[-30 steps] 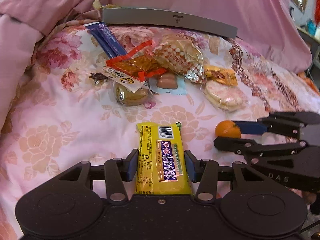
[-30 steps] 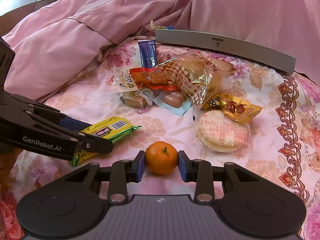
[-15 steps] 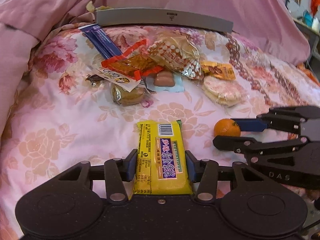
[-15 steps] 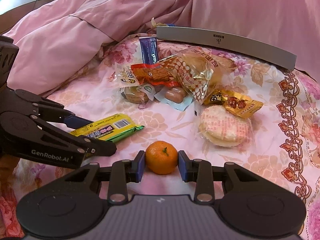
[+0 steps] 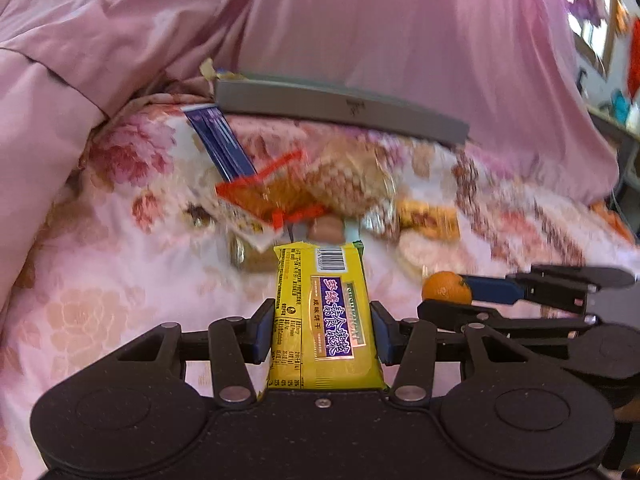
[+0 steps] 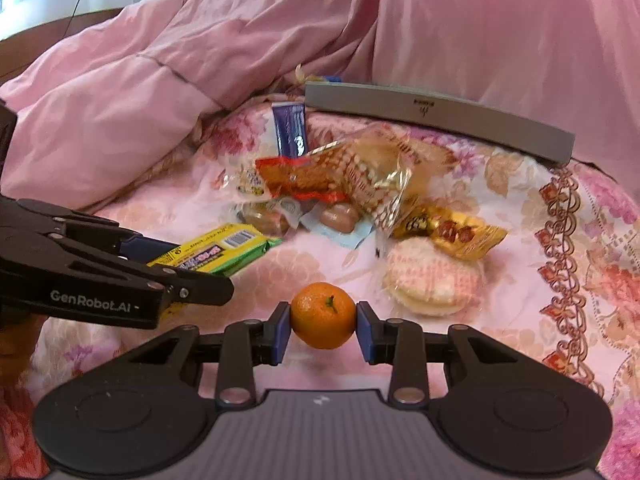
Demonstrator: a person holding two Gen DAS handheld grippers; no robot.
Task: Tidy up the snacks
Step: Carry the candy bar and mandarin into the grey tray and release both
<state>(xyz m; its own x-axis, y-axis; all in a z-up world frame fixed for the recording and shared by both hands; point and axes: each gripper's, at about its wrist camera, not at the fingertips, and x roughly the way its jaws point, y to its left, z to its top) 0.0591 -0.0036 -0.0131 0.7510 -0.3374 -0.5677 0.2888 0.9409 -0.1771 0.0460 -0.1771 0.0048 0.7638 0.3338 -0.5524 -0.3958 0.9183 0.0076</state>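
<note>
My left gripper (image 5: 322, 330) is shut on a yellow cracker packet (image 5: 320, 312) that points away from the camera. In the right wrist view the same yellow packet (image 6: 218, 250) sticks out of the left gripper (image 6: 192, 276) at the left. My right gripper (image 6: 323, 328) is shut on a small orange mandarin (image 6: 323, 315), also seen as the mandarin (image 5: 446, 288) at the right of the left wrist view. Beyond both lies a heap of snacks on the floral bedspread (image 6: 520, 320): a blue packet (image 6: 290, 130), a red-edged packet (image 6: 298, 178) and a clear bread bag (image 6: 372, 172).
A gold packet (image 6: 450, 232) and a round rice cracker pack (image 6: 434, 280) lie right of the heap. A long grey box edge (image 6: 440, 120) runs along the back. Pink quilt folds (image 6: 160, 80) rise behind and to the left.
The left wrist view has tilted upward, so the heap and grey box sit lower in its frame; the packet end now overlaps the heap. Both grips hold unchanged.
</note>
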